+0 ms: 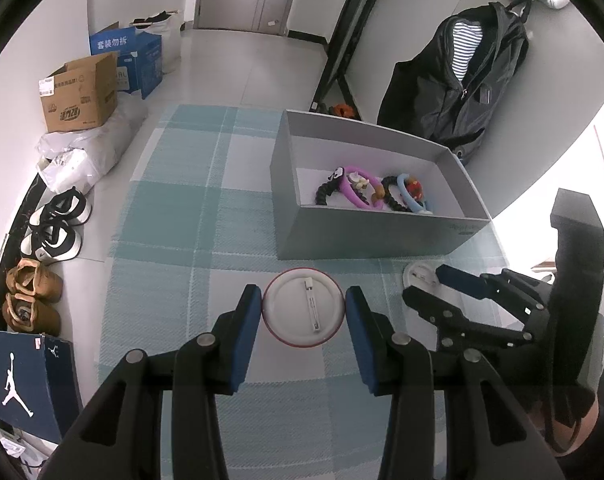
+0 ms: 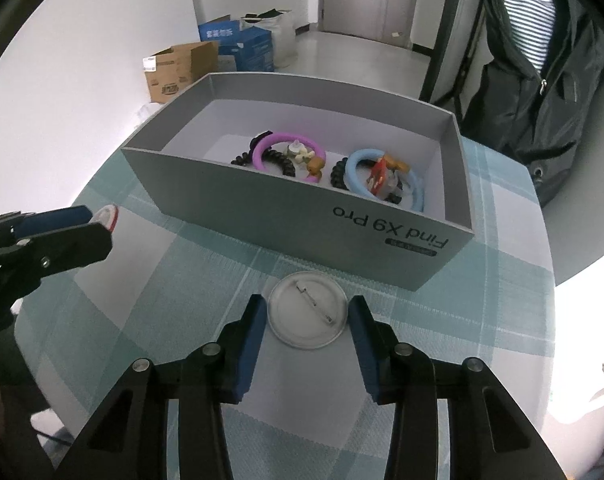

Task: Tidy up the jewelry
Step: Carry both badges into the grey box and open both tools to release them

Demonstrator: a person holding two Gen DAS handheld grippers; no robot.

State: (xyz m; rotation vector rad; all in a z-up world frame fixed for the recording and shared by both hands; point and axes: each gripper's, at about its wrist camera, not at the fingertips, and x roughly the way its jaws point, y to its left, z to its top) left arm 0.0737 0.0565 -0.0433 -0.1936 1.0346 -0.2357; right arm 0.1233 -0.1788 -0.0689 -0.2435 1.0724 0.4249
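I hold a two-fingered tool in each hand over a surface covered in a teal checked cloth. My left tool [image 1: 302, 312] pinches a round pin badge with a red rim [image 1: 304, 307] by its edges; the badge lies face down, clasp up, so the flat rim is the only part the pads can catch. My right tool [image 2: 308, 316] brackets a second, clear-rimmed badge [image 2: 307, 309], also clasp up. Its pads sit right at the rim, so I judge it gripped. Both badges rest on the cloth just in front of an open grey box [image 2: 302, 216], where coiled hair ties and purple and blue bracelets [image 2: 290, 154] already lie. The box stands close, probably to keep each carry short.
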